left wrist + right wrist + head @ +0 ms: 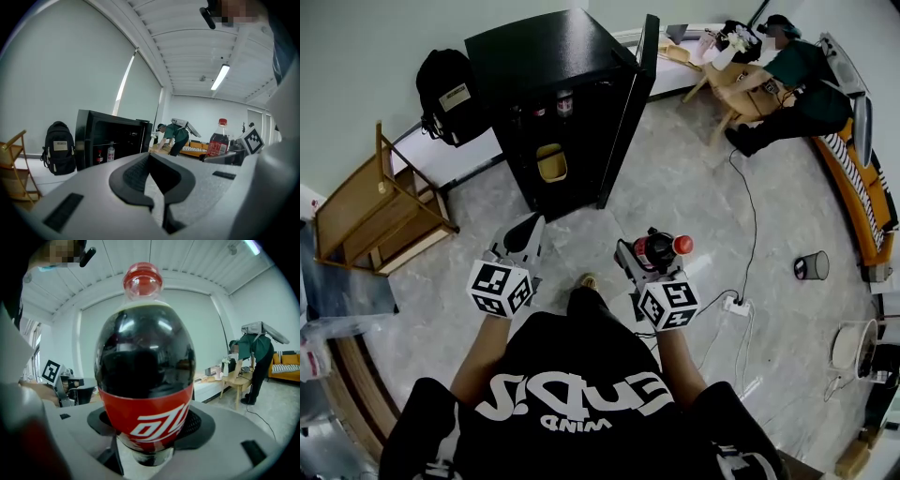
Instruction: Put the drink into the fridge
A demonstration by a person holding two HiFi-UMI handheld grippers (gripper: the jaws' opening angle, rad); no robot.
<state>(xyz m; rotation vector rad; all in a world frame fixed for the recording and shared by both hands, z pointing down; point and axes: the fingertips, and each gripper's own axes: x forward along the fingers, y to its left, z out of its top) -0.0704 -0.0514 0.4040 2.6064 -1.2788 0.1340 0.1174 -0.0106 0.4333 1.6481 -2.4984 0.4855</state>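
A cola bottle (145, 366) with a red cap and red label stands upright between the jaws of my right gripper (147, 439), which is shut on its lower body. In the head view the bottle (659, 249) and right gripper (642, 255) are at chest height over the floor. The black fridge (546, 56) stands ahead with its door (630, 103) swung open to the right. Small bottles (565, 101) sit on a shelf inside. My left gripper (528, 230) points at the fridge; its jaws are shut on nothing (156, 166). The left gripper view also shows the fridge (112, 138) and the cola bottle (218, 140).
A black backpack (445, 94) leans on the wall left of the fridge. A wooden rack (380, 211) stands further left. A person (797, 80) bends over a small table at the back right. A cable and power strip (736, 303), a small bin (813, 266) and an orange sofa (861, 197) lie to the right.
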